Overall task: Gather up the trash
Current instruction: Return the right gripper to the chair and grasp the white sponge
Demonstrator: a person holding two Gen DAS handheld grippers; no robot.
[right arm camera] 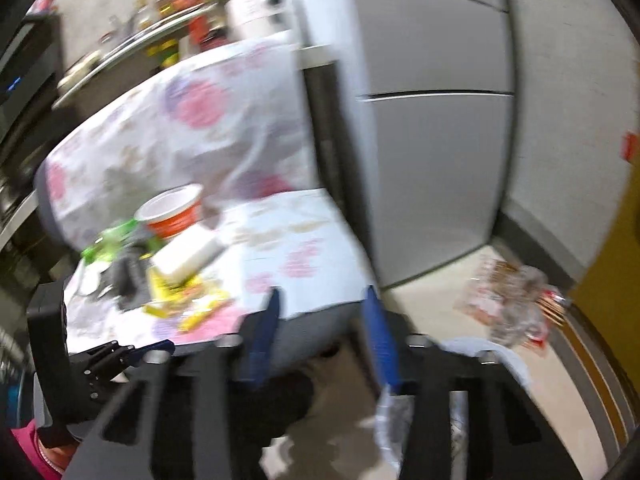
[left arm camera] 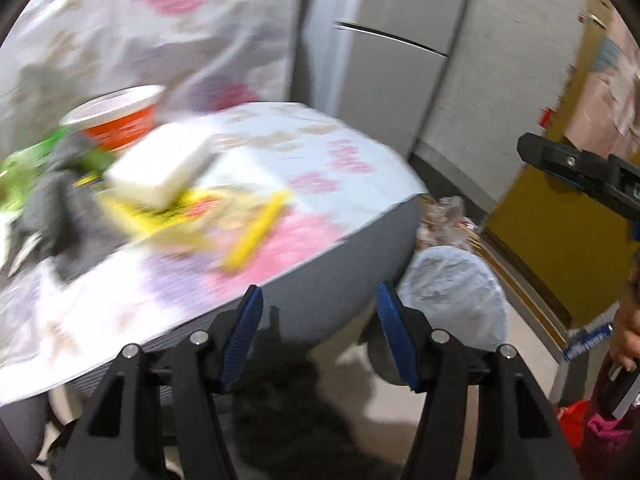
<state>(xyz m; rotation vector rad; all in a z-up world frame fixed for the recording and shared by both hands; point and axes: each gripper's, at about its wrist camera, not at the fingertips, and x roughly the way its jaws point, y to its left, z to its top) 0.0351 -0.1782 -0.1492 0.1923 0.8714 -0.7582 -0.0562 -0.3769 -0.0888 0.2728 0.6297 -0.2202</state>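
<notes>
Each gripper — left gripper [left arm camera: 320, 340], right gripper [right arm camera: 322, 336] — has black angular arms, silver round screws and ribbed blue fingers [left arm camera: 242, 338]. The person wears a magenta sleeve [right arm camera: 28, 450] — bright pink cloth.

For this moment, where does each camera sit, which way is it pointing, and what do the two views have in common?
Left wrist: on the left claw, looking down past its open blue fingers at the floral-covered chair seat with litter and the lined bin; the right claw and a hand show at the right edge.
Right wrist: on the right claw, facing the same seat from further back, fridge behind; the left claw and a pink sleeve show lower left.
Shared: orange cup, white box, yellow wrappers, each other's claw.
</notes>
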